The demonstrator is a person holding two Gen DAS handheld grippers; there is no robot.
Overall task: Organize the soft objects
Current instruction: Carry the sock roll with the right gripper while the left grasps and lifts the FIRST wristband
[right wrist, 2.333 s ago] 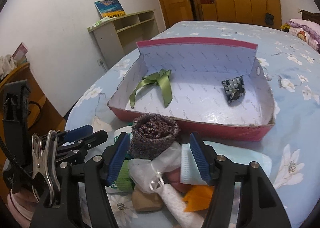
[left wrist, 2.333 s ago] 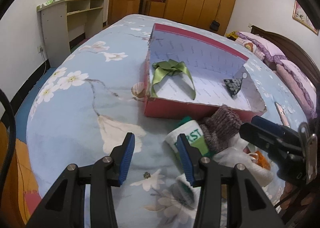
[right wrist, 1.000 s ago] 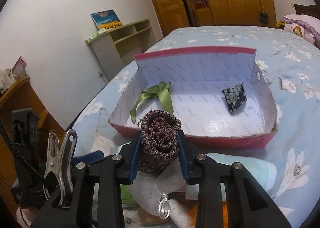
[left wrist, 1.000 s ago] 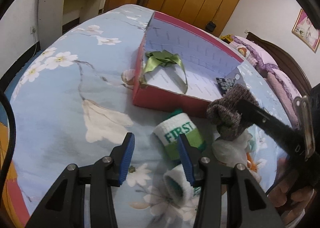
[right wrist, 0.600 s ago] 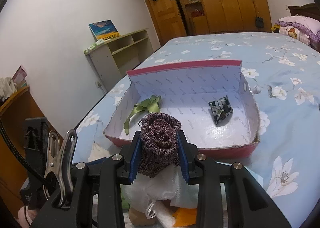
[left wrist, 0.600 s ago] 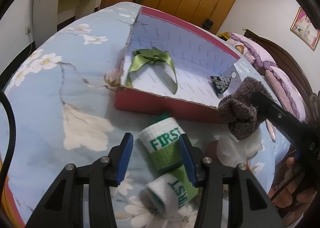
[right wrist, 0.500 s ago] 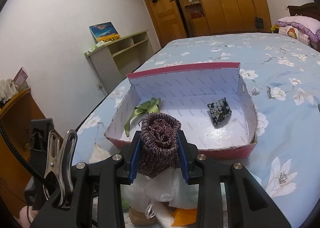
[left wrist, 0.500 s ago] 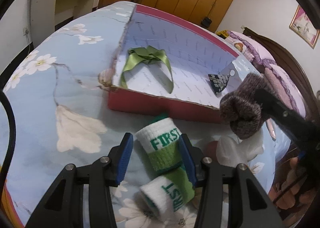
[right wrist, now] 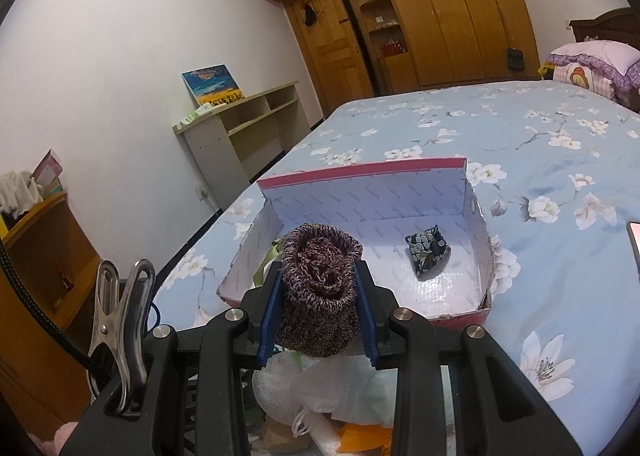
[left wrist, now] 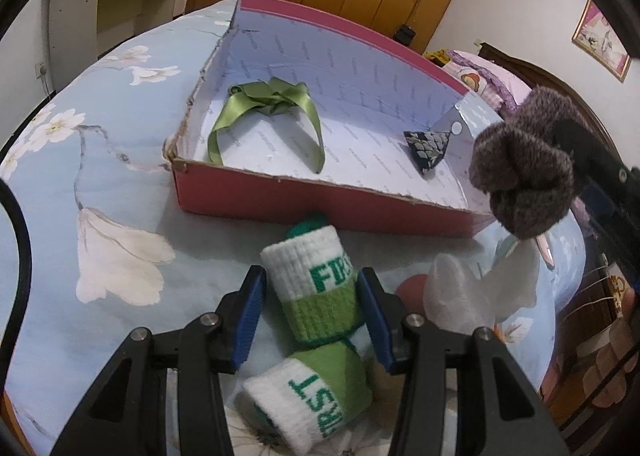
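Nearest the left wrist camera, a rolled green-and-white sock [left wrist: 316, 402] lies on the floral blue bedspread [left wrist: 100, 184], its cuff printed "FIRST" in green. A matching roll [left wrist: 318, 288], reading "FIRS", sits between the blue pads of the left gripper [left wrist: 312, 318], whose jaws stand apart on either side of it. The right gripper [right wrist: 318, 306] is clamped on a bundled brown-purple knit sock [right wrist: 318, 294], held in the air over the near edge of the red cardboard box [left wrist: 320, 204]. Inside the box, a green ribbon [left wrist: 266, 112] lies left and a small dark patterned pouch [right wrist: 427, 250] right.
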